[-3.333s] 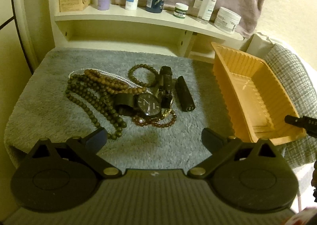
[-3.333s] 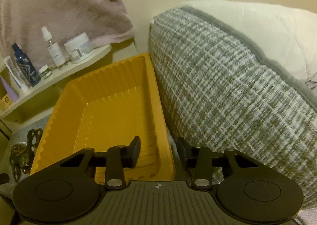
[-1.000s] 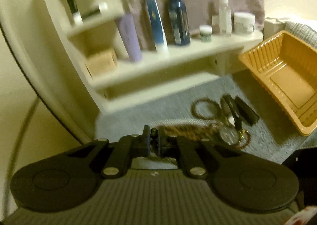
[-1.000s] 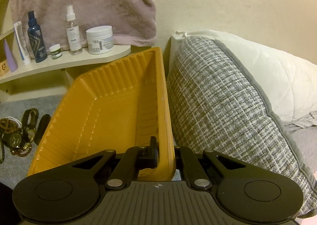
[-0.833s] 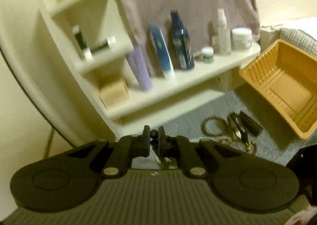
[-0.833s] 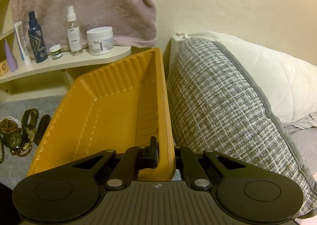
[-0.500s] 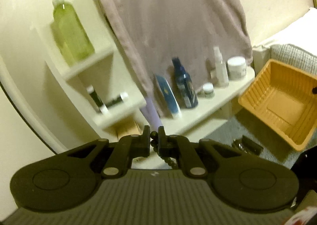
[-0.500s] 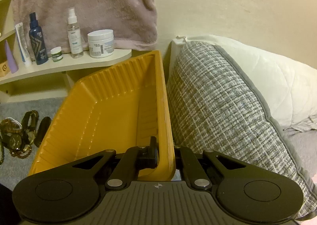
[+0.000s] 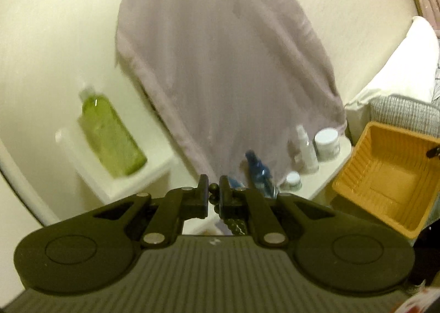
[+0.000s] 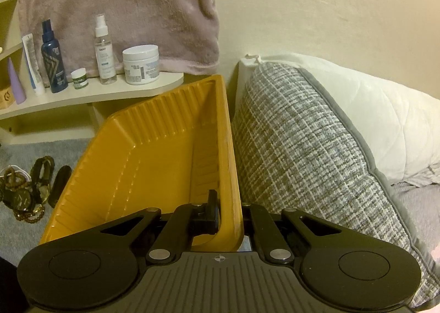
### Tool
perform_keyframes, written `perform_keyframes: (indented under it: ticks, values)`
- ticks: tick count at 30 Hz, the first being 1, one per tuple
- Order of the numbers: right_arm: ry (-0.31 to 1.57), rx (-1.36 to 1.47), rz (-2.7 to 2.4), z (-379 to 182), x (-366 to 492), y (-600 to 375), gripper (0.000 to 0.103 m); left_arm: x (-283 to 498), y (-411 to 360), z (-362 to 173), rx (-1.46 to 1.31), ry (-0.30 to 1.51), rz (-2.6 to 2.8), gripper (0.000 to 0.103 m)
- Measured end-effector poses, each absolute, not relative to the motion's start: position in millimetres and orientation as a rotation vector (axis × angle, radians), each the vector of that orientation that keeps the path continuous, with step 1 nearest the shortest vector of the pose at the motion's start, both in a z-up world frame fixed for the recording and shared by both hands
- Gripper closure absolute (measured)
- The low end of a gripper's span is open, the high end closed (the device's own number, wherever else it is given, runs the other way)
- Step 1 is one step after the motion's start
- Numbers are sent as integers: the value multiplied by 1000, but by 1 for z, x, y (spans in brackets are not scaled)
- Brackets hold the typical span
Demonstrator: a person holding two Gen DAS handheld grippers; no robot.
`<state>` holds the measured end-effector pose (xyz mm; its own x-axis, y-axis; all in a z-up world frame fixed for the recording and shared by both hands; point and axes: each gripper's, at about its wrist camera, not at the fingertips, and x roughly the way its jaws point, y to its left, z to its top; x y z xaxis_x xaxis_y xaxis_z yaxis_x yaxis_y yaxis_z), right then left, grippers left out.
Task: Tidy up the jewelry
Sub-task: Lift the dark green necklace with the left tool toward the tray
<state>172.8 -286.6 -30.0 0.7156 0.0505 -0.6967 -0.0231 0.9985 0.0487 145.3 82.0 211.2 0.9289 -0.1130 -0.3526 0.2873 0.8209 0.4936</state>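
Observation:
My left gripper [image 9: 212,192] is shut on a dark bead necklace [image 9: 214,198] and holds it high; its strand hangs down behind the fingers, mostly hidden. The orange tray [image 9: 385,183] is down to the right. My right gripper [image 10: 228,211] is shut on the near right wall of the orange tray [image 10: 154,164], which is tilted up on that side and has nothing in it. The remaining jewelry pile [image 10: 22,192], with a black watch, bracelets and beads, lies on the grey mat left of the tray.
A shelf [image 10: 90,95] with bottles and jars stands behind the tray, under a hanging mauve towel [image 10: 118,4]. A grey woven cushion [image 10: 302,153] and a white pillow [image 10: 379,114] press against the tray's right side. A green bottle [image 9: 110,136] sits on an upper shelf.
My left gripper closed on the bead necklace and lifted it up away from the mat. My right gripper closed on the tray's wall and has held it there.

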Motion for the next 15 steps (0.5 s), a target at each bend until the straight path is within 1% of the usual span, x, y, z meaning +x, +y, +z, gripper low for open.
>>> perform_keyframes:
  ticks: [15]
  values:
    - [755, 39, 44, -30, 172, -286, 99, 151, 28, 288, 613, 143, -373, 96]
